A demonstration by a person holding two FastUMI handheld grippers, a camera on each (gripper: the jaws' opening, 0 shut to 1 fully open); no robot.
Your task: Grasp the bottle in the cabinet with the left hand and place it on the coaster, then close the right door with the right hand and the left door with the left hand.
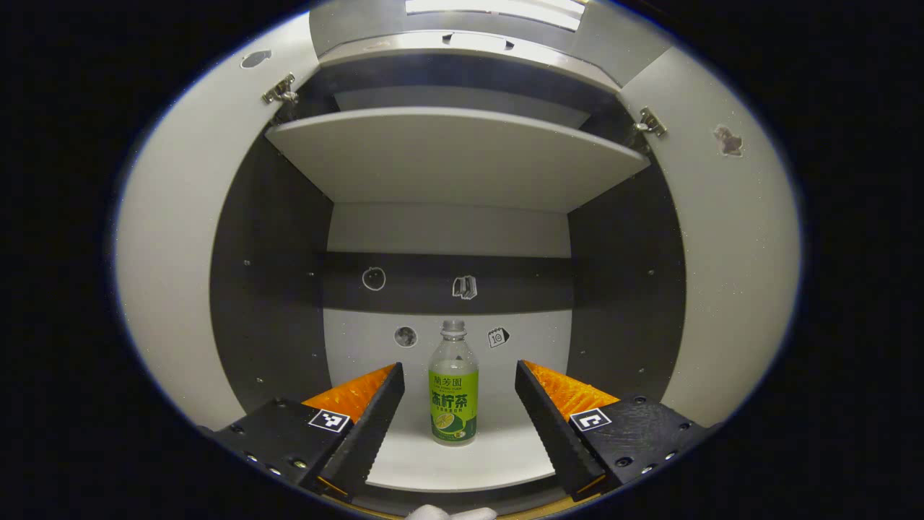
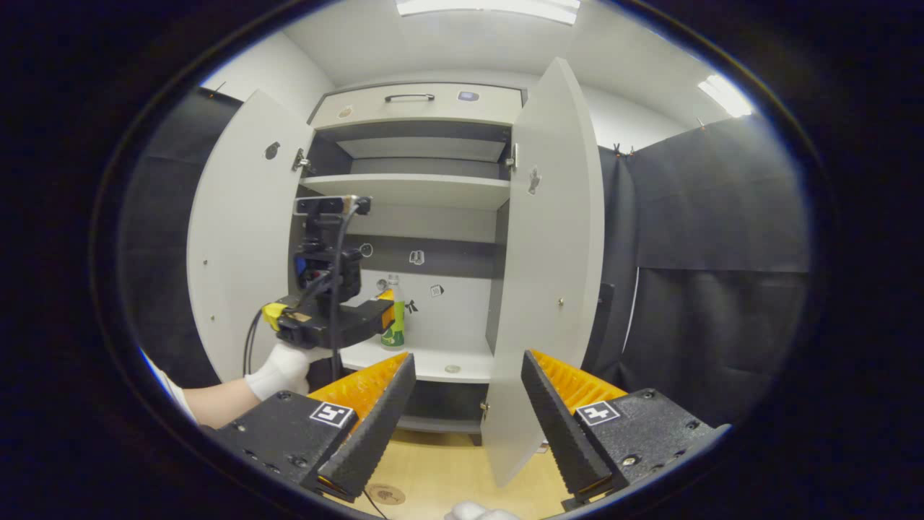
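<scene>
A clear bottle with a green label and a clear cap stands upright on the cabinet's lower shelf. My left gripper is open, one finger on each side of the bottle and apart from it. In the right gripper view a gloved hand holds that left gripper at the cabinet mouth, just in front of the bottle. My right gripper is open and holds nothing, back from the cabinet. Both the left door and the right door stand open. A small round coaster lies on the wooden table.
An upper shelf spans the cabinet above the bottle. Hinges sit at the top of each door. A drawer with a handle tops the cabinet. Small stickers mark the back wall. Black cloth hangs to the right.
</scene>
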